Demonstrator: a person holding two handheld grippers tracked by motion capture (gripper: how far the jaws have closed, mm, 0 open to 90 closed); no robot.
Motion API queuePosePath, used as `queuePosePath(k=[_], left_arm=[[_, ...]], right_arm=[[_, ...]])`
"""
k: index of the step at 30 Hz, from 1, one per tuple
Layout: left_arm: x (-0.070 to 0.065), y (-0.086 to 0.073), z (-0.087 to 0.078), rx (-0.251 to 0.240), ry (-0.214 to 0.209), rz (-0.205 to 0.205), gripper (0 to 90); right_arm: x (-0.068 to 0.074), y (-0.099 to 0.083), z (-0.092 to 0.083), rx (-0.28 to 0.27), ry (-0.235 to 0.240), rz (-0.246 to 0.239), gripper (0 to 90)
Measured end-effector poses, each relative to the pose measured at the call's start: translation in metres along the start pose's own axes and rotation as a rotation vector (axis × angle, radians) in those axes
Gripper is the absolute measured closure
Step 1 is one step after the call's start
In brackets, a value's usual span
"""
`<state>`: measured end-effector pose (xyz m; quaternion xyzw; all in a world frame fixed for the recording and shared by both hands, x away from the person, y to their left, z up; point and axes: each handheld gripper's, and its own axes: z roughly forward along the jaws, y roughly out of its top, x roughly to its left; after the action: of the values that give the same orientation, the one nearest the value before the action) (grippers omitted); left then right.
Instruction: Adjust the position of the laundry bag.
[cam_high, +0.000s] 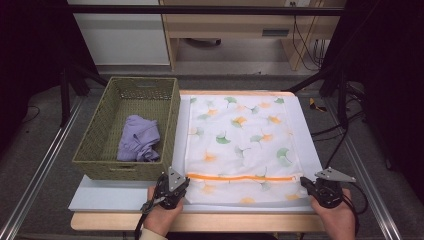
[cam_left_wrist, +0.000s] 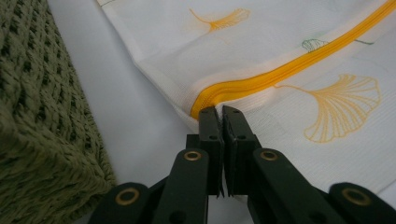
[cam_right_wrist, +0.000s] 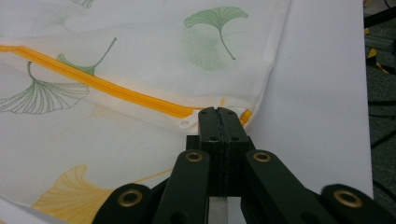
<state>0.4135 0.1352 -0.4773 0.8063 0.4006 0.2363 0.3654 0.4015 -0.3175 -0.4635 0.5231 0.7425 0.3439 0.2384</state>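
Note:
A white mesh bag (cam_high: 240, 135) printed with green and orange ginkgo leaves lies flat on a white board (cam_high: 115, 192). An orange zipper (cam_high: 240, 177) runs across its near end. My left gripper (cam_high: 185, 181) is shut at the zipper's left end, its tips pinching the bag's corner (cam_left_wrist: 219, 112). At the zipper's right end (cam_right_wrist: 116, 91), my right gripper (cam_high: 304, 181) is shut on the bag's edge (cam_right_wrist: 218, 112). A hand holds each gripper at the table's front edge.
A green woven basket (cam_high: 95, 167) stands left of the bag with a crumpled purple cloth (cam_high: 139, 140) inside; its wall (cam_left_wrist: 37, 116) is close beside my left gripper. Bare white board (cam_right_wrist: 317, 93) lies right of the bag, with floor and cables beyond.

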Motion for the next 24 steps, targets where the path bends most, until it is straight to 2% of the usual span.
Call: queuePosePath(k=[7, 9, 10, 13, 16, 17, 18, 19, 22, 24], left_arm=[[0.000, -0.001, 0.005, 0.013, 0.005, 0.004, 85.9], [0.000, 0.000, 0.003, 0.001, 0.013, -0.003, 76.0], [-0.001, 0.001, 0.002, -0.009, 0.013, -0.009, 76.0], [-0.005, 0.005, -0.004, -0.045, 0.017, -0.001, 66.9], [-0.010, 0.009, -0.006, -0.087, 0.010, 0.009, 53.7], [-0.011, 0.010, -0.006, -0.099, 0.008, 0.013, 46.6], [-0.012, 0.011, -0.007, -0.108, 0.005, 0.015, 46.6], [-0.012, 0.012, -0.007, -0.115, 0.005, 0.013, 44.5], [-0.012, 0.014, -0.009, -0.156, -0.002, -0.013, 34.8], [-0.012, 0.015, -0.009, -0.177, -0.023, -0.018, 26.5]], right_arm=[[0.003, 0.000, 0.002, 0.007, 0.009, -0.003, 90.0], [0.002, -0.001, 0.002, 0.010, 0.012, -0.008, 89.3], [0.002, -0.001, 0.002, 0.009, 0.013, -0.005, 87.7], [0.000, -0.001, 0.000, -0.021, 0.016, -0.003, 75.1], [-0.001, 0.001, -0.002, -0.063, 0.011, 0.025, 58.6], [-0.002, 0.003, -0.003, -0.087, -0.004, 0.027, 49.9], [-0.002, 0.003, -0.003, -0.087, -0.004, 0.027, 49.9], [-0.002, 0.003, -0.003, -0.102, -0.017, 0.024, 46.0], [-0.003, 0.004, -0.004, -0.124, -0.037, 0.037, 34.6], [-0.005, 0.005, -0.004, -0.143, -0.056, 0.039, 26.5]])
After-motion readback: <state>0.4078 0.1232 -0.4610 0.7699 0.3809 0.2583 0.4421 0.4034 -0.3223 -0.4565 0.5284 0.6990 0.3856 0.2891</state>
